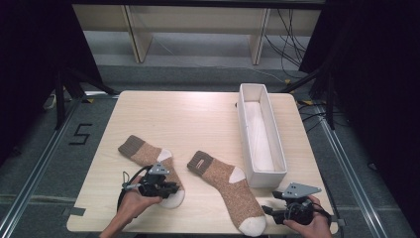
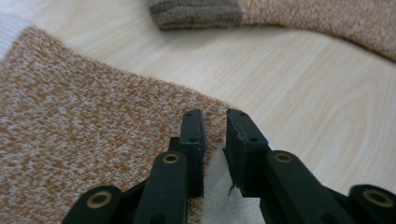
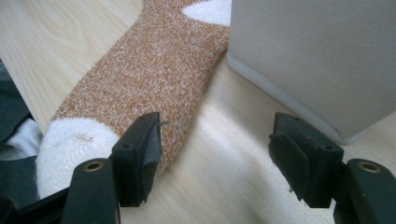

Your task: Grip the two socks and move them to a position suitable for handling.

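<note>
Two orange-brown socks with white toes and heels lie flat on the wooden table. The left sock runs under my left gripper, which hovers low over its white toe. In the left gripper view this sock spreads beneath my left gripper; the jaws stand almost together with a thin slit between them and pinch nothing. The right sock lies beside it, its cuff showing farther off. My right gripper sits by that sock's toe. Its jaws stand wide apart around bare table, next to the sock.
A long white box stands on the right side of the table, its near corner close to the right gripper. The table's front edge runs just below both hands. Dark stands and cables flank the table.
</note>
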